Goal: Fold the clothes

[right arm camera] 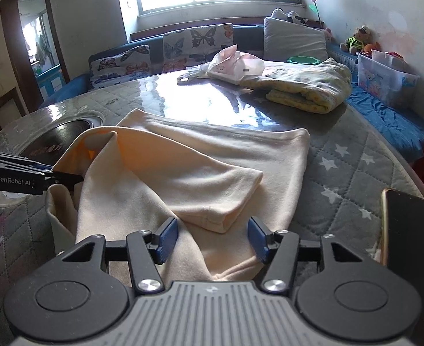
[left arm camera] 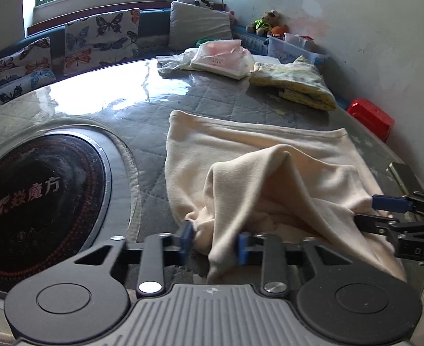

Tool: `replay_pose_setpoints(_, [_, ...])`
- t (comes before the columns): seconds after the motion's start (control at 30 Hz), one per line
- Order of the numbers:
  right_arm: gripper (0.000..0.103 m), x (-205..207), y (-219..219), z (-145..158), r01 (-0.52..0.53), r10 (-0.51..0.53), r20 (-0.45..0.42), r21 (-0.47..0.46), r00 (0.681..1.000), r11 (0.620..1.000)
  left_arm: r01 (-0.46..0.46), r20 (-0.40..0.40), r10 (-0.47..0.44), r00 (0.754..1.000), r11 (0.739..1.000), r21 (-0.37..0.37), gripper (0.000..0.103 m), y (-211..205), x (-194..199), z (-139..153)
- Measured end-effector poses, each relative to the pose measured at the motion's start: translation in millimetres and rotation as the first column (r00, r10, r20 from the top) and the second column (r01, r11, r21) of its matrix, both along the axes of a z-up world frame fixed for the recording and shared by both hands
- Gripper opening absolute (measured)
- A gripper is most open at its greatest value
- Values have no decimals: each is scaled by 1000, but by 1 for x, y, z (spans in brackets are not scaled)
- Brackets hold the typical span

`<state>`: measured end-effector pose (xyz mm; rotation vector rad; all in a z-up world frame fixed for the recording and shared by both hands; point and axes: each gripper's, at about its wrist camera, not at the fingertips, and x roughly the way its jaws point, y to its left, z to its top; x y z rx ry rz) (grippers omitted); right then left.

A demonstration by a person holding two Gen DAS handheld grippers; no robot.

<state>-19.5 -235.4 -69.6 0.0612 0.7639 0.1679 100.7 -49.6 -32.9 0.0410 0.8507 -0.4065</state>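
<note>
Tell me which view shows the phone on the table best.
The right wrist view: the phone lies large at the table's right edge, dark screen up, beside the cream garment. The left wrist view catches only a thin sliver of it past the garment, above the right claw.

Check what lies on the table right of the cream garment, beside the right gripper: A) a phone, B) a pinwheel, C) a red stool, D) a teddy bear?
A: a dark phone lies flat on the quilted table, just right of the cream garment.
</note>
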Motion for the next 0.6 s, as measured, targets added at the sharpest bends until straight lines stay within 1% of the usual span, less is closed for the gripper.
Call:
replay_pose_setpoints(0.1, [56, 3, 5, -1, -4, 4, 8, -2, 1000, 1000, -29, -12, 29, 1000, 999, -18, 25, 9, -3, 1])
replay_pose_setpoints(0.27, [57, 9, 20, -3, -38, 38, 16, 2, 999, 999, -79, 1, 79, 997, 997, -2, 24, 27, -12, 3])
replay_pose_setpoints(0.43, [57, 20, 49, -3, -98, 98, 20, 1, 995, 995, -157, -2, 157, 988, 988, -2, 24, 58, -19, 5])
replay_pose_setpoints(0.6, [57, 34, 89, -4, -185, 185, 22, -9, 983, 983, -236, 2, 236, 972, 972, 10, 24, 94, -24, 8])
